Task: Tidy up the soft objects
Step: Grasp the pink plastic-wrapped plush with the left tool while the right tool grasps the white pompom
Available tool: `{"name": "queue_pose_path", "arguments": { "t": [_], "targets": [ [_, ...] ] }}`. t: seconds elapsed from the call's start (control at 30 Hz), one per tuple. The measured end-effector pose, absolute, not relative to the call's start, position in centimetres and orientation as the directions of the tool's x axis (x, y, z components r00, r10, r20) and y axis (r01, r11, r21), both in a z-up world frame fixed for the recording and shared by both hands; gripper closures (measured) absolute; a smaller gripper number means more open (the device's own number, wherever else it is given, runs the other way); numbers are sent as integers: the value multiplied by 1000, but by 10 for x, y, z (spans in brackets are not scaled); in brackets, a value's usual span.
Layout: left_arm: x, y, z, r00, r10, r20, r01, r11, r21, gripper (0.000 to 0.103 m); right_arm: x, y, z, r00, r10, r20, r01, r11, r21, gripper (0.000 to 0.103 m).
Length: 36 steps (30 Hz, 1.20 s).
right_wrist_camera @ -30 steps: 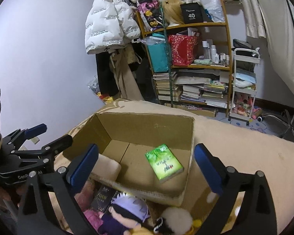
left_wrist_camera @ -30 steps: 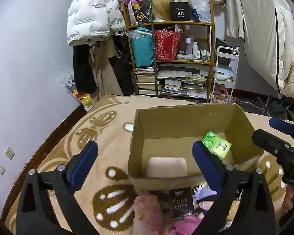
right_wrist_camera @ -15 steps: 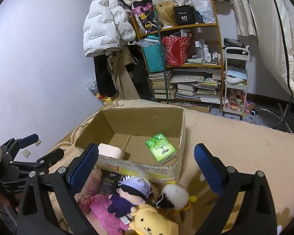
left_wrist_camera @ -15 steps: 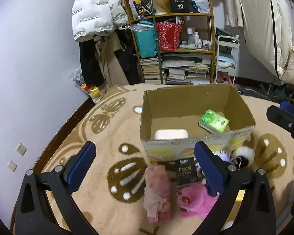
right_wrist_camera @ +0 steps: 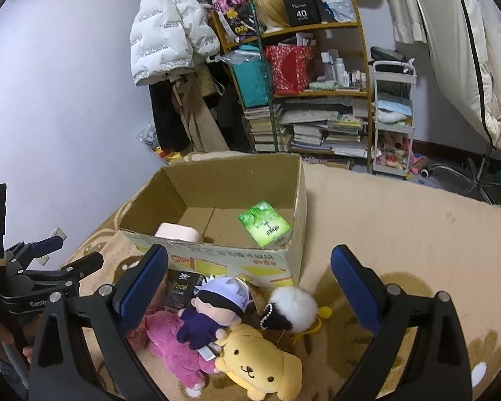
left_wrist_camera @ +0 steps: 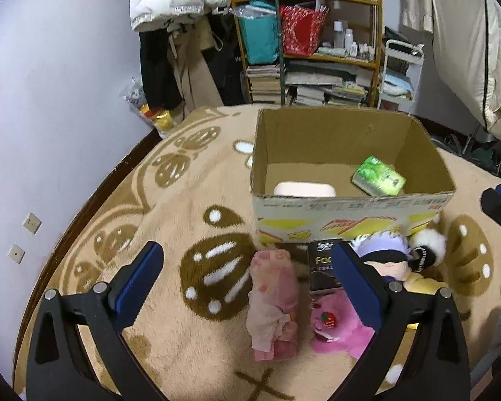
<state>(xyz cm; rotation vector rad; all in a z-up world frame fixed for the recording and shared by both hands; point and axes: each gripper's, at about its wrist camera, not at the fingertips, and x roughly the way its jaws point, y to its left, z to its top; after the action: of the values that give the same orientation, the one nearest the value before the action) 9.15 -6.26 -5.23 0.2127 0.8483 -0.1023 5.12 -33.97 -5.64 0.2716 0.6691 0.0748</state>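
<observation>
An open cardboard box [left_wrist_camera: 350, 212] [right_wrist_camera: 237, 257] on the bed holds a green tissue pack [left_wrist_camera: 378, 176] [right_wrist_camera: 264, 223] and a pale pink soft block [left_wrist_camera: 304, 189] [right_wrist_camera: 177, 232]. In front of it lie a pink wrapped tissue pack [left_wrist_camera: 273, 304], a black "Face" pack [left_wrist_camera: 322, 270] [right_wrist_camera: 181, 290], a pink plush [left_wrist_camera: 340, 325] [right_wrist_camera: 173, 344], a purple-haired doll [right_wrist_camera: 217, 304], a white pompom [right_wrist_camera: 292, 309] and a yellow dog plush [right_wrist_camera: 260, 364]. My left gripper [left_wrist_camera: 247, 284] is open above the pink tissue pack. My right gripper [right_wrist_camera: 248, 287] is open above the plush pile.
A brown-patterned beige blanket [left_wrist_camera: 190, 220] covers the bed. A cluttered bookshelf [right_wrist_camera: 304, 93], hanging coats [right_wrist_camera: 170, 33] and a white cart [right_wrist_camera: 392, 123] stand behind. The purple wall [left_wrist_camera: 50, 100] lies at left.
Both grippers have pulled back and up from the box. The soft toys and packs in front of the box have come into fuller view. Both stay open.
</observation>
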Motion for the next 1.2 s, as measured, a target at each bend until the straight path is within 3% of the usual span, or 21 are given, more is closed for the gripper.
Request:
{"name": "queue_pose_path", "arguments": {
  "t": [0.63, 1.2],
  "targets": [
    [140, -48, -126, 498, 8, -867, 115, 991, 75, 4, 85, -342, -114, 671, 137, -728, 78, 964, 253, 1],
    [158, -39, -164, 410, -14, -912, 83, 996, 22, 4, 106, -352, -161, 577, 105, -810, 148, 962, 230, 1]
  ]
}}
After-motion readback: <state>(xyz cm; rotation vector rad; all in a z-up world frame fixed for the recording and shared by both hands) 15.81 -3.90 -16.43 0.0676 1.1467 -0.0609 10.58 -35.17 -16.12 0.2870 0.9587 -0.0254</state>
